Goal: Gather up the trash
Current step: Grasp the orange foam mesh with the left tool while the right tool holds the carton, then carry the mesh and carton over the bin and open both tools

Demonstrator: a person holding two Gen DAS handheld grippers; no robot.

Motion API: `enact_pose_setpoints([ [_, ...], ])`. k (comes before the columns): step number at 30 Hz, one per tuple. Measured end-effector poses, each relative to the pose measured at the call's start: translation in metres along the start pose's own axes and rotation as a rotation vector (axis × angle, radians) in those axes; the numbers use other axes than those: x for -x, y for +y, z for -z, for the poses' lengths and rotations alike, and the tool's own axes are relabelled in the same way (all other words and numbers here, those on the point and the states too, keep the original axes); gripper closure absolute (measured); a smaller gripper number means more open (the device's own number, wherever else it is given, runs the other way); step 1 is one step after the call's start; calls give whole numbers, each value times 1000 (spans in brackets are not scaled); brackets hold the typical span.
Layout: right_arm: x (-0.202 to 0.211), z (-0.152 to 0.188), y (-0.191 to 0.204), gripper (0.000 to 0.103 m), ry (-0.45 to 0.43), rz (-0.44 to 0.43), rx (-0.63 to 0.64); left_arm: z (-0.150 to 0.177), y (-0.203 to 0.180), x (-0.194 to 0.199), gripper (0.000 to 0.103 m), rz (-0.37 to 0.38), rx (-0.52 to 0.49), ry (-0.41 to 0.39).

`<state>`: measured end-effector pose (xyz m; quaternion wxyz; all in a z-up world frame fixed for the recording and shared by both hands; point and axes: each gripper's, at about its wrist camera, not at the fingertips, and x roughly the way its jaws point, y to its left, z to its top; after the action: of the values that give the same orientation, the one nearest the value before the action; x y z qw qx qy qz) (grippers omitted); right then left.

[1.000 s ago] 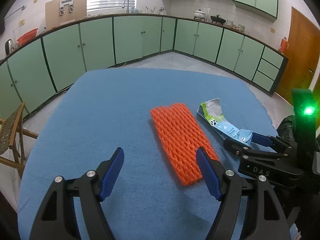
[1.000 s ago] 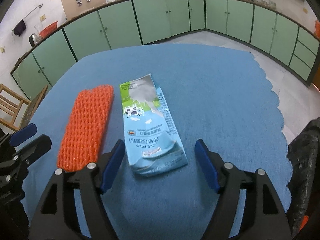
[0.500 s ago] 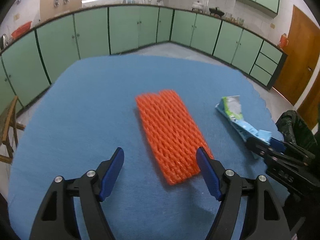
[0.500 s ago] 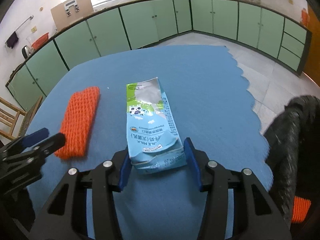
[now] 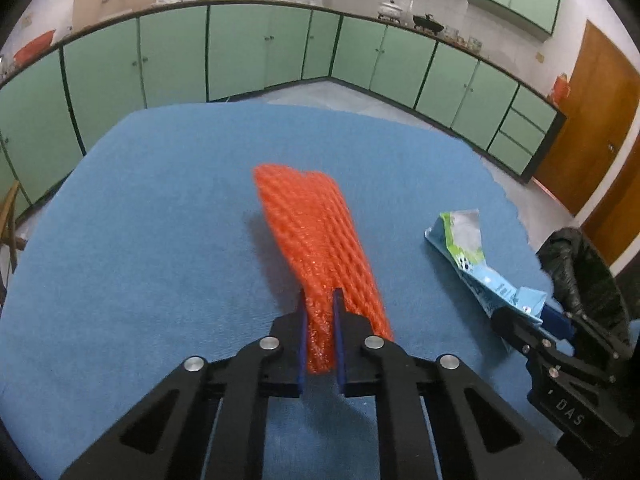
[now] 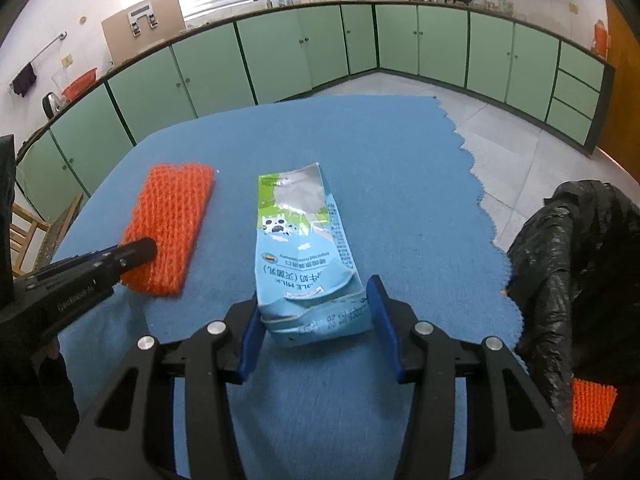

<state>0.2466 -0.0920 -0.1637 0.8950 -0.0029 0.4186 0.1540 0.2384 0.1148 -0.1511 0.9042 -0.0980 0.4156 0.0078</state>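
With the left hand-held gripper pinching the orange foam net and the right hand-held gripper clasping the milk carton, lift both squarely, then swing toward the black trash bag right of the right one.

wrist views, low, sharing table

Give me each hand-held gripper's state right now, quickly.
Left hand-held gripper: shut on the orange foam net.
Right hand-held gripper: shut on the flattened milk carton, fingers against its sides.
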Motion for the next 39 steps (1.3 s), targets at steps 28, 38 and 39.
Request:
enact_pose_setpoints([
  [28,163,-11,-2,57,-226,-55,-21,0,-41,153,93,118,-124,-209],
  [38,206,2,-38,57,-282,-20,-51,-1,-93,174,93,189,-206,-247],
  [39,208,3,-41,57,-285,-14,-52,0,-97,175,93,194,-213,-250],
])
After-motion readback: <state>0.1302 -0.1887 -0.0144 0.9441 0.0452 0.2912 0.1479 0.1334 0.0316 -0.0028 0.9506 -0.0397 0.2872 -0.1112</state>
